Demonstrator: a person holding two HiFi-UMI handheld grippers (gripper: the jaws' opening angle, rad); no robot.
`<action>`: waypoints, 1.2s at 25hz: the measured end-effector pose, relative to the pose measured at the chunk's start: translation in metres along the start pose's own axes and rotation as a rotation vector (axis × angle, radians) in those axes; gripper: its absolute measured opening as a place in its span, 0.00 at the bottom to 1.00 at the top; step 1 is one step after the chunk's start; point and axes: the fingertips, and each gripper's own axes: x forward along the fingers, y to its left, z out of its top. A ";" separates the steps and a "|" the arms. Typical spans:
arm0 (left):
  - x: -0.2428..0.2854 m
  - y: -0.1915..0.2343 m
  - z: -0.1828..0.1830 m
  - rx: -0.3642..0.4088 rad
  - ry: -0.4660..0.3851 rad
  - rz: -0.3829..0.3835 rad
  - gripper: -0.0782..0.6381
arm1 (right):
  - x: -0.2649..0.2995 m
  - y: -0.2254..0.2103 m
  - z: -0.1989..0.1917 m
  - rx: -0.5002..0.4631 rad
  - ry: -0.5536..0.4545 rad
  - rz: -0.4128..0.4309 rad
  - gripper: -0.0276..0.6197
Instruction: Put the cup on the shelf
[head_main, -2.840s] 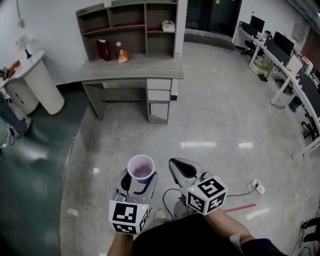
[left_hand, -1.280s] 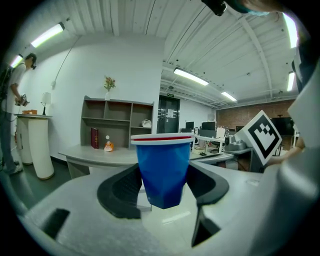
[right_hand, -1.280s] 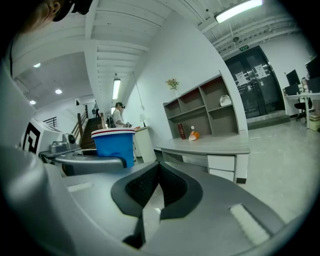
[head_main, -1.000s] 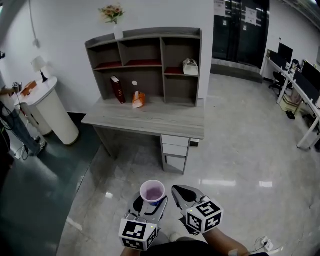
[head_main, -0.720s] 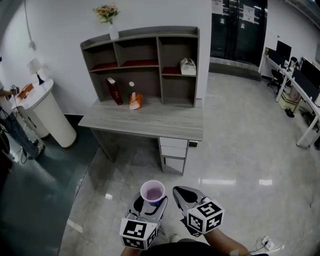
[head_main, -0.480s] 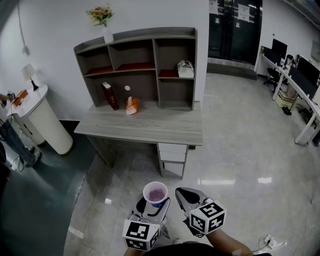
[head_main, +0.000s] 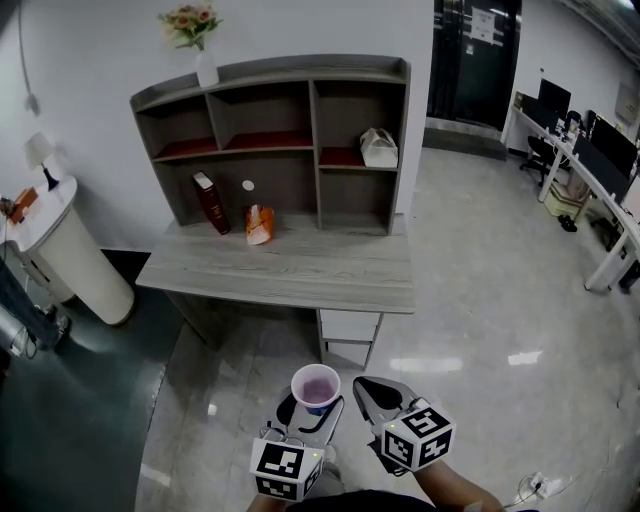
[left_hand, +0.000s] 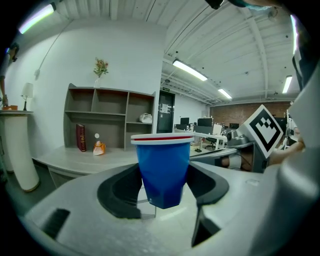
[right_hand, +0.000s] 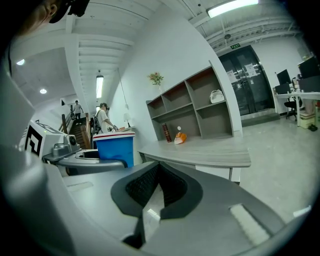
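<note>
Head view: the cup (head_main: 316, 387) stands upright, mouth up, between the jaws of the left gripper (head_main: 312, 408). The shelf (head_main: 275, 140) lies at 12 o'clock from it, well apart, above a desk (head_main: 290, 270) and beyond glossy floor (head_main: 470, 300). The right gripper (head_main: 376, 396) is just beside the cup, at 3 o'clock.

Left gripper view: both jaws press on the sides of the cup, and its long axis is vertical. The shelf shows at 10 o'clock behind it.

Right gripper view: the jaws are closed together with nothing between them; the cup is at 9 o'clock. I judge the left gripper must carry the cup forward and up.
</note>
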 end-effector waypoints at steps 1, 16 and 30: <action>0.004 0.006 0.002 0.001 0.001 -0.006 0.49 | 0.007 -0.002 0.003 0.002 0.001 -0.005 0.04; 0.045 0.084 0.024 0.023 0.007 -0.082 0.49 | 0.086 -0.020 0.035 0.014 -0.012 -0.082 0.04; 0.102 0.107 0.036 0.018 0.021 -0.122 0.48 | 0.121 -0.065 0.060 0.027 -0.014 -0.121 0.04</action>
